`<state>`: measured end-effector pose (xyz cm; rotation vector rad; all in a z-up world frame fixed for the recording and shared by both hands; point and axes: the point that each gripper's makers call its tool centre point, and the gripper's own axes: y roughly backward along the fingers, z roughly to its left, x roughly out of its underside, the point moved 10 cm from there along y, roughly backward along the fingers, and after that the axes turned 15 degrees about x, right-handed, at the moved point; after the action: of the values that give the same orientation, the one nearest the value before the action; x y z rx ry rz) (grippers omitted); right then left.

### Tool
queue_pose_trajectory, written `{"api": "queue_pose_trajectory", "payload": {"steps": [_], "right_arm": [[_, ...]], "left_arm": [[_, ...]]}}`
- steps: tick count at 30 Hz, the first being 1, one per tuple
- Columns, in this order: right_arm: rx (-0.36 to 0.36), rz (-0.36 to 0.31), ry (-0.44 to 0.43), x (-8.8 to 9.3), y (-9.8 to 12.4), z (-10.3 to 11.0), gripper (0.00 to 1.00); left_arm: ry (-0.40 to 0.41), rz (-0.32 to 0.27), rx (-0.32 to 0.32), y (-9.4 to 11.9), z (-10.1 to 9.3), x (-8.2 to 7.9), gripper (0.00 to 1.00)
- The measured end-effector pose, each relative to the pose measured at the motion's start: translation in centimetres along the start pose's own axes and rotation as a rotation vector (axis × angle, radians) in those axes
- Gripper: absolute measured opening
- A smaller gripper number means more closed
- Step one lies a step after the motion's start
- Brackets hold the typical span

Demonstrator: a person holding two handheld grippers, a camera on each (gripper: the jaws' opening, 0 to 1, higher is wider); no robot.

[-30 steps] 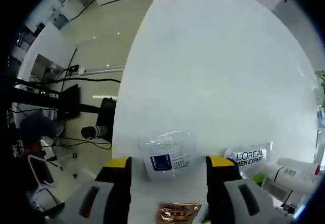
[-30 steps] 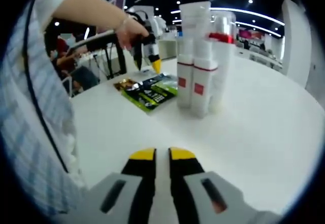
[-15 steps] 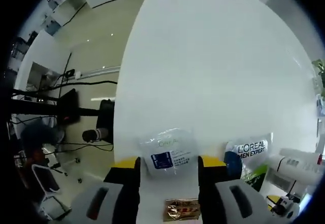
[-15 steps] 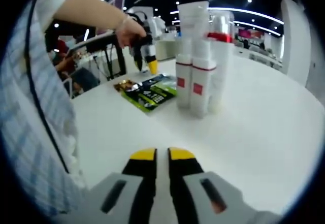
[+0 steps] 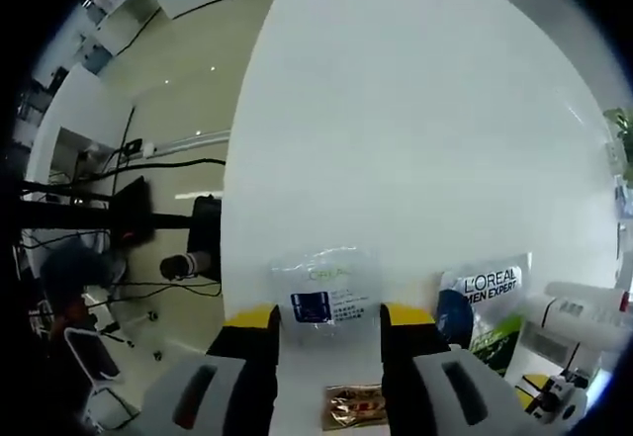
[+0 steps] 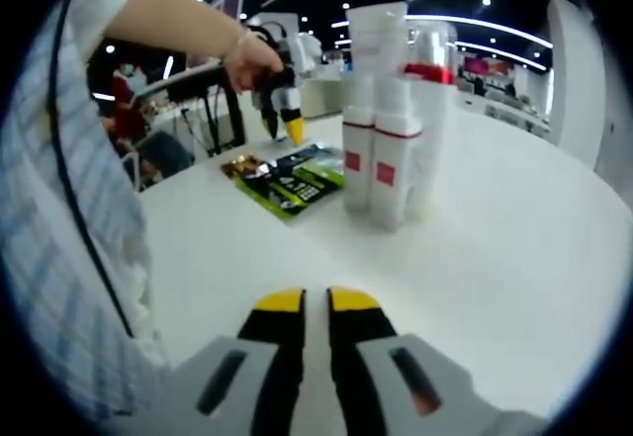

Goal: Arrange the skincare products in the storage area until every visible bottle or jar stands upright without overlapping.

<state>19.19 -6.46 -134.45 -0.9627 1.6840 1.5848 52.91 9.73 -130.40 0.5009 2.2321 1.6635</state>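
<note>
Bottles (image 6: 386,149) standing upright mid-table (image 6: 514,248); we are hovering left gripper (image 5: 326,322), jaws apart, over edge sachet (image 5: 326,293); right gripper (image 6: 306,303) idling, jaws together.

Ahead of my right gripper (image 6: 305,303) the white table (image 6: 495,228) lies bare up to the cluster of upright bottles (image 6: 389,120). Flat sachets (image 6: 285,181) block the left approach. Beyond the clear sachet (image 5: 326,290), my left side has open tabletop.
</note>
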Motion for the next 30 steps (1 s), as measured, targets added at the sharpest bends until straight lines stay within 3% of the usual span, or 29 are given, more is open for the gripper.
{"api": "queue_pose_trajectory", "payload": {"steps": [17, 20, 21, 24, 30], "right_arm": [[-0.001, -0.006, 0.033, -0.1, 0.3, 0.3, 0.1], [-0.003, -0.006, 0.037, -0.1, 0.3, 0.5, 0.1], [-0.004, -0.007, 0.038, -0.1, 0.3, 0.5, 0.1], [-0.009, -0.007, 0.038, -0.1, 0.4, 0.6, 0.1], [-0.016, -0.007, 0.048, -0.2, 0.4, 0.8, 0.1]], "left_arm": [[-0.09, -0.119, 0.008, 0.1, 0.2, 2.1, 0.41], [-0.08, -0.049, 0.006, 0.3, 0.3, 2.6, 0.41], [-0.084, -0.051, 0.005, 0.4, 0.4, 2.6, 0.41], [-0.109, -0.142, 0.011, 1.7, 0.4, 2.3, 0.41], [-0.136, -0.164, 0.029, 2.6, 0.0, 2.4, 0.41]]}}
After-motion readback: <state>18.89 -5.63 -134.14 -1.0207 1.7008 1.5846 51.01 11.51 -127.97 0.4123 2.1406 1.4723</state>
